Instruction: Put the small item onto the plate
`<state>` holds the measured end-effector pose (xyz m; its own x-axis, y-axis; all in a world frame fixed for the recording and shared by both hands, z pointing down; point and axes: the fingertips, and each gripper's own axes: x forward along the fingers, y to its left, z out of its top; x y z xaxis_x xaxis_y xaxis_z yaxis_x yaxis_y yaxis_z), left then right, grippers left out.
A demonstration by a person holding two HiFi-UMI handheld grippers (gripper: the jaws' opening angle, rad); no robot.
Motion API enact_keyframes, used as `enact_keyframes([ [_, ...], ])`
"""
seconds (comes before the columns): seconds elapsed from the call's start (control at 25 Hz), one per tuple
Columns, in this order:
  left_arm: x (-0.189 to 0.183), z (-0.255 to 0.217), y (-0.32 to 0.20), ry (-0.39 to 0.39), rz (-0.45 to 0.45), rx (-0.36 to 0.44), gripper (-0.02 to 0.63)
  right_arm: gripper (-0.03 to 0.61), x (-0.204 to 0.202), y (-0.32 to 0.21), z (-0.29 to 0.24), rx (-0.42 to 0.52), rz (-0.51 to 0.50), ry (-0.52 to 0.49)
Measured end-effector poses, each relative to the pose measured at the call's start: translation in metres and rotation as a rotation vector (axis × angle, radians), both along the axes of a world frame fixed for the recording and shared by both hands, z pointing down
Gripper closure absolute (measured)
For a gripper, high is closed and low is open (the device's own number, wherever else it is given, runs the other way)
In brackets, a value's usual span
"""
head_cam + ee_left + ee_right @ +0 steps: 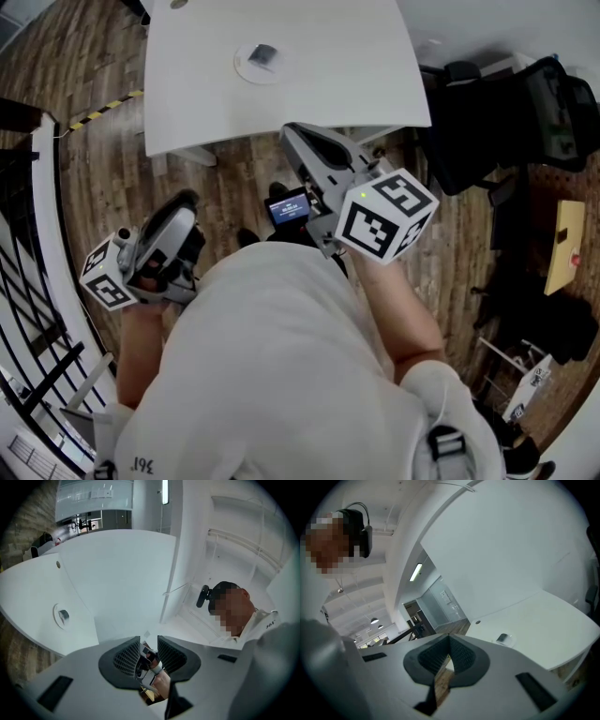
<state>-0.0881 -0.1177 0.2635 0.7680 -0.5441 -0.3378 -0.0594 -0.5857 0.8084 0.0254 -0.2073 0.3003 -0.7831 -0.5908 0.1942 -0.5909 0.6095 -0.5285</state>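
Two hand-held grippers hang over the wooden plank floor (234, 178) on the near side of a large white table (328, 94).

The small grey item (265, 55) lies on the round white plate (246, 67). The plate sits on the tabletop, left of its middle, and is well apart from both grippers.

The right gripper (292, 131) reaches furthest, and in the head view its tip shows at the table's near edge. Its own view shows the two dark ribbed jaws closed together, meeting at the tip with nothing between them. Only a strip of floor shows below them. From there the plate and item appear off to the right on the table.

The left gripper (180, 204) is nearer the person and further left, with its marker cube at the near-left end. Its jaws stand narrowly apart and the pads press on nothing. Through the gap show a hand (161, 682) and some grey-and-white hardware beyond the jaws, and I cannot tell exactly what that hardware is. In this view the plate and item lie to the left on the tabletop.

Between the two grippers, close to the person's white shirt (281, 375), a small lit screen (289, 208) faces up.
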Motion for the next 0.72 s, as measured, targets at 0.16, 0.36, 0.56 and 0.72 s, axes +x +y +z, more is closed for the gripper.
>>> enact_keyframes([
  [0.16, 0.006, -0.009, 0.002, 0.014, 0.015, 0.017, 0.502, 0.577, -0.006, 0.015, -0.016, 0.026, -0.029, -0.013],
  [0.36, 0.004, -0.016, 0.005, 0.018, 0.008, 0.030, 0.502, 0.577, -0.003, 0.020, -0.039, 0.062, -0.022, -0.050],
  [0.56, 0.004, -0.017, 0.003, 0.017, 0.002, 0.031, 0.502, 0.578, -0.003, 0.019, -0.068, 0.137, -0.022, -0.068],
  [0.72, 0.007, -0.015, 0.003, 0.020, 0.013, 0.029, 0.502, 0.578, -0.004, 0.017, -0.073, 0.158, -0.020, -0.068],
])
